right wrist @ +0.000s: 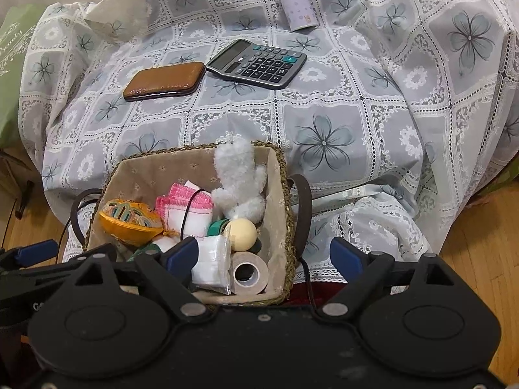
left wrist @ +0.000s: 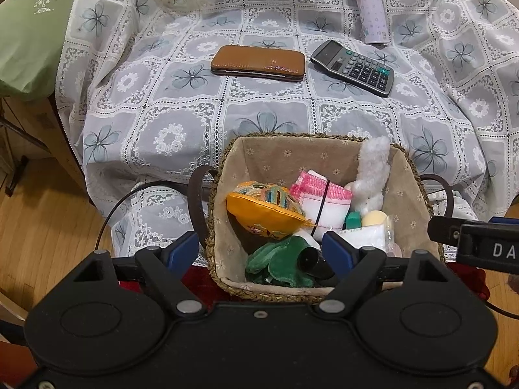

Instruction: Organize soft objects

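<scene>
Basket (left wrist: 227,178): woven, cloth-lined, sitting at the near edge of the lace-covered surface, dark handle loops (right wrist: 303,207) sticking out at both sides; its long axis is running toward and away from the cameras.
Soft objects: all lying inside the basket.
White plush toy (right wrist: 240,178): leaning upright in the far right corner, long axis pointing up past the rim.
Pink-edged white cloth (left wrist: 324,201): folded, resting against the far wall, a black cord crossing it.
Orange embroidered pouch (left wrist: 262,207): tilting at the left side, long axis lying left to right.
Green cloth (left wrist: 275,262): crumpled at the near left corner.
Other contents: cream ball (right wrist: 240,230), tape roll (right wrist: 249,274) and a wrapped white pack (right wrist: 211,262) crowding the near right side.
Left gripper (left wrist: 262,248): hovering over the basket's near edge, jaws standing well apart, gripping nothing.
Right gripper (right wrist: 264,254): hovering over the basket's right near corner, jaws wide apart, holding nothing.
Lace cloth (left wrist: 266,116): floral squares, draping over the surface down to the wooden floor (left wrist: 42,214).
Beyond the basket: brown wallet (left wrist: 258,63), calculator (left wrist: 353,68) just right of it, lilac bottle (left wrist: 369,9) lying farther back.
Far left: green cushion (left wrist: 32,26).
</scene>
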Tool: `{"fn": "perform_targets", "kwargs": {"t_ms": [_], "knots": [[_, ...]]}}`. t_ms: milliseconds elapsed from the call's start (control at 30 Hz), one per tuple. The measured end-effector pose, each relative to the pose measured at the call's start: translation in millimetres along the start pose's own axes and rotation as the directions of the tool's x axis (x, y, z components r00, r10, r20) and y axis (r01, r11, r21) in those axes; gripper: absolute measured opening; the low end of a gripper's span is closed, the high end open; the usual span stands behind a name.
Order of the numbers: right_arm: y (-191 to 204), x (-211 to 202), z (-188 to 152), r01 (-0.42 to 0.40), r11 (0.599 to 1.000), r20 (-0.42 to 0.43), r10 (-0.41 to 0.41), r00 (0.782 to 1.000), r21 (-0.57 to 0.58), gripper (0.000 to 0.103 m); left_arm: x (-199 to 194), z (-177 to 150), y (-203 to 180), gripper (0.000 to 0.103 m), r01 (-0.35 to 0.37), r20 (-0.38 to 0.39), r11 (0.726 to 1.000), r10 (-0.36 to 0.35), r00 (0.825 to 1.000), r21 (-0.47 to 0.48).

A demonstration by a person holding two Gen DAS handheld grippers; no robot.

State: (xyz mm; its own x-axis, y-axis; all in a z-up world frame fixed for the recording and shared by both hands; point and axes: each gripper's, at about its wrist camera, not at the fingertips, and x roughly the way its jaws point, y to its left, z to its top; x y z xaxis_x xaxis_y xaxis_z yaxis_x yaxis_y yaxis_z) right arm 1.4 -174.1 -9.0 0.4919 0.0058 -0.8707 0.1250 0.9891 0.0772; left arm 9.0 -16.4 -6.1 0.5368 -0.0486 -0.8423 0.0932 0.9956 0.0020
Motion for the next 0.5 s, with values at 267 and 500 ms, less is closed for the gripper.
{"fn": "perform_targets", "kwargs": {"t_ms": [267, 500], "knots": [[4.3, -2.9, -4.3, 0.096, 0.991, 0.042, -0.092, 0.995, -0.089, 0.089, -0.1, -0.2, 0.1, 0.080, 0.004, -0.001, 1.000, -0.004, 1.000, 0.003], [0.0, -2.6, -4.8, 0.096, 0.993, 0.043, -0.093, 0.995, -0.073, 0.089, -1.0, -0.1, -1.9, 0.080, 0.001, 0.001, 1.000, -0.001, 1.000, 0.007]]}}
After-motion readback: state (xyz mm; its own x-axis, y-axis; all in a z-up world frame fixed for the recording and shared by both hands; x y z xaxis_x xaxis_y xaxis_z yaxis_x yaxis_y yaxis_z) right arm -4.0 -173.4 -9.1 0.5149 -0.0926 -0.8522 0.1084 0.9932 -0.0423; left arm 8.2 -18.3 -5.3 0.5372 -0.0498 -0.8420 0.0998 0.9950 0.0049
